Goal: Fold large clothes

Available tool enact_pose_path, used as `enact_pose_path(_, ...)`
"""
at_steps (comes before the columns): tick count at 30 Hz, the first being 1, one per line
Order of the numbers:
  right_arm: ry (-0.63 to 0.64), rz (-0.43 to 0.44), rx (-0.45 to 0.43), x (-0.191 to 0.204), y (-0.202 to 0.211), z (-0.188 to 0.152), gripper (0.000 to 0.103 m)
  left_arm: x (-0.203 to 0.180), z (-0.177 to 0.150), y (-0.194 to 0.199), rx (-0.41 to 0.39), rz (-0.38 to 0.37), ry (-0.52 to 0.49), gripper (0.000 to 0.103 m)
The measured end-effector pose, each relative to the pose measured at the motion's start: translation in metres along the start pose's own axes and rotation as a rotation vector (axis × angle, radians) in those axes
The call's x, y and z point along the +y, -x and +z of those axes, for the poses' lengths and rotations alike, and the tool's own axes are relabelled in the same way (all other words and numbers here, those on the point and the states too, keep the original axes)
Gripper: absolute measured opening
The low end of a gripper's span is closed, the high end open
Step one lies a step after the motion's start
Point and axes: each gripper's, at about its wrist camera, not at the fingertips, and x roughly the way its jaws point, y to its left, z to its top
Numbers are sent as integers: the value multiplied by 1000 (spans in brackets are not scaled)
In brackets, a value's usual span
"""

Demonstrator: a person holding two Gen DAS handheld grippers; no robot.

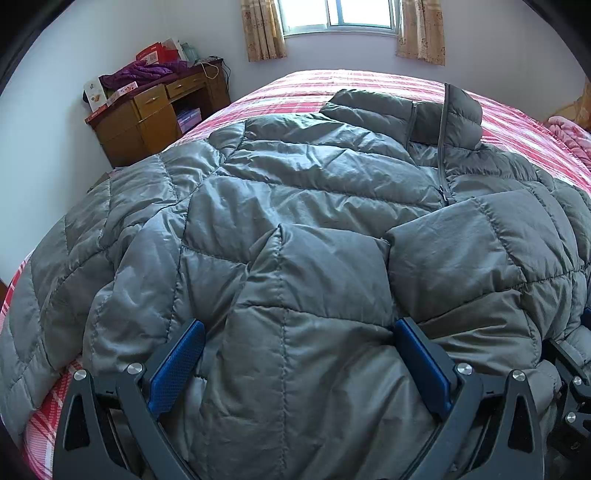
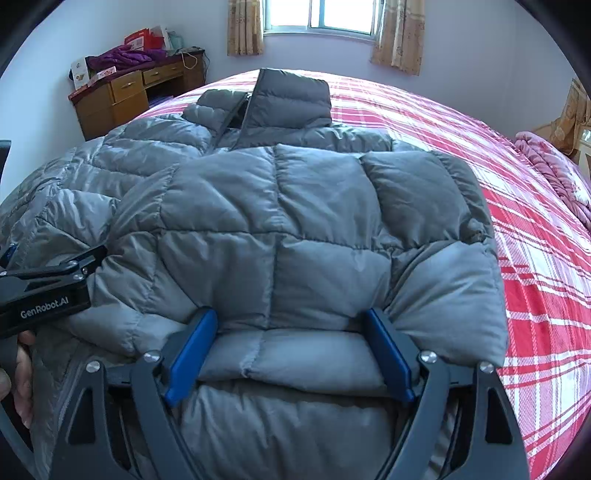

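Note:
A grey quilted puffer jacket (image 1: 295, 192) lies front up on the bed, collar (image 2: 291, 99) toward the window, zip partly undone. Its right side is folded in over the body (image 2: 280, 206). My left gripper (image 1: 299, 325) is open wide at the near hem, with a bulge of jacket between its blue pads (image 1: 177, 365). My right gripper (image 2: 291, 314) is also open wide. A thick fold of the jacket lies between its pads (image 2: 192, 354) without being squeezed. The left tool's black housing (image 2: 44, 299) shows at the left edge, with a hand (image 2: 22, 369) on it.
The bed's red and white plaid sheet (image 2: 535, 277) stretches away on the right. A pink blanket (image 2: 554, 173) is bunched at the far right. A wooden desk (image 1: 147, 110) with purple cloth and boxes stands at the back left, and a curtained window (image 1: 340, 18) is behind.

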Motion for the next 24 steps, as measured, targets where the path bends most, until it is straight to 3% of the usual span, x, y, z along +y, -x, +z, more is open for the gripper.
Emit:
enact_pose_path(3,-1,-12,15,-1,0,3,90,11,7,17,27,-36,-27,102)
enact_pose_path(6,-6,-41,14,-9,25,4,90,40,7,69,-69,-76,-36,102)
enact_pose_path(8,-38,-53,-45,-17,59,-2,93,67,0,97,-113,-46,-49,102)
enact_pose_path(11,-50,-61,-62,-20,91,-21,97,124,-23,122,-157,56,-45,102)
enact_pose_path(16,-63,-67,-89,-8,127,-67,97,240,-76,121,-81,252,103,102)
enact_pose_path(18,-69,-58,-92,0,133,-80,97,276,-94,116,-30,279,172,102)
enact_pose_path(21,-82,-25,-98,10,139,-91,97,319,-121,115,16,285,276,102)
enact_pose_path(24,-90,-5,-125,18,150,-98,97,337,-135,107,41,210,346,102)
